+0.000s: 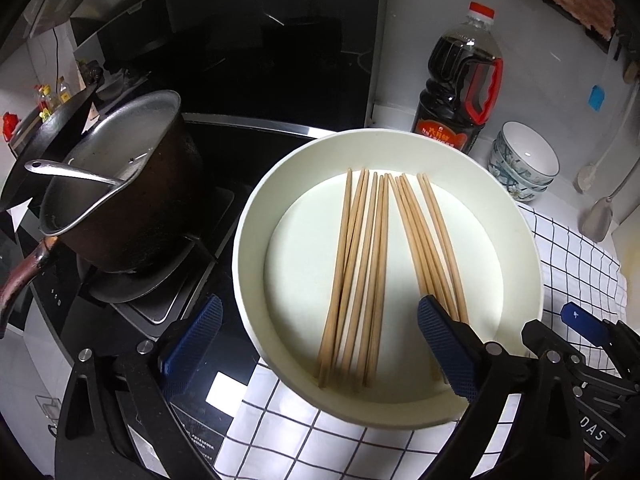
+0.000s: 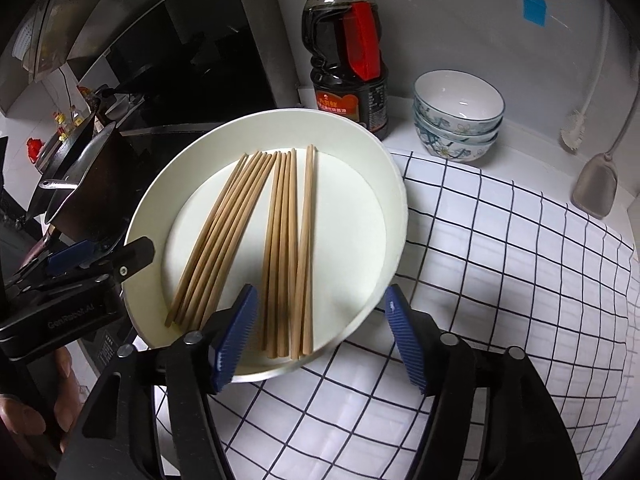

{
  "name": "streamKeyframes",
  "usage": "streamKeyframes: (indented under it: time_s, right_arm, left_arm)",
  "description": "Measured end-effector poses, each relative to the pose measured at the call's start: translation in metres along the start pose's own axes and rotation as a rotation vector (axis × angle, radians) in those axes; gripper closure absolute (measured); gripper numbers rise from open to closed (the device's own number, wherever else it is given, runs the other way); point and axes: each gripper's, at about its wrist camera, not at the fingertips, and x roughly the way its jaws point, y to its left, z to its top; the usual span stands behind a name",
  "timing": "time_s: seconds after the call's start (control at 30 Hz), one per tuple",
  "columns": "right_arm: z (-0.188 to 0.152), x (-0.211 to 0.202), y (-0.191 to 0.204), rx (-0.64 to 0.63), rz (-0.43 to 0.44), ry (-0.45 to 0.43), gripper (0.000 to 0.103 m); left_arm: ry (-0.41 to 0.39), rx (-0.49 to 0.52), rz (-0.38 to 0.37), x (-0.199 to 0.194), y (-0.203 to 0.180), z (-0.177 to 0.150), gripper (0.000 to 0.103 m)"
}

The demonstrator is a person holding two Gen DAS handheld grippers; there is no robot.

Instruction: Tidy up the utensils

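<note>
Several wooden chopsticks (image 1: 372, 272) lie in two loose bundles inside a round white tray (image 1: 256, 216), also seen in the right wrist view as chopsticks (image 2: 280, 248) in the tray (image 2: 396, 208). My left gripper (image 1: 320, 348) is open, its jaws straddling the tray's near left rim, one finger (image 1: 444, 348) inside over the right bundle. My right gripper (image 2: 320, 336) is open, its jaws straddling the tray's near right rim, with the left finger (image 2: 236, 336) inside the tray. Neither holds anything.
A dark saucepan (image 1: 120, 200) with a metal ladle sits on the stove at left. A soy sauce bottle (image 2: 348, 52) and stacked patterned bowls (image 2: 458, 116) stand behind the tray. A checked cloth (image 2: 500, 272) covers the counter. A spatula (image 2: 596, 188) leans at the right wall.
</note>
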Motion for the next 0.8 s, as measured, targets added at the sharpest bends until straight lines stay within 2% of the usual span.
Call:
streamKeyframes:
  time_s: [0.8]
  right_arm:
    - [-0.005,-0.038,-0.005,-0.003,0.009,-0.050,0.035]
  left_arm:
    - [0.015,-0.014,0.047,-0.034,-0.010,-0.008,0.006]
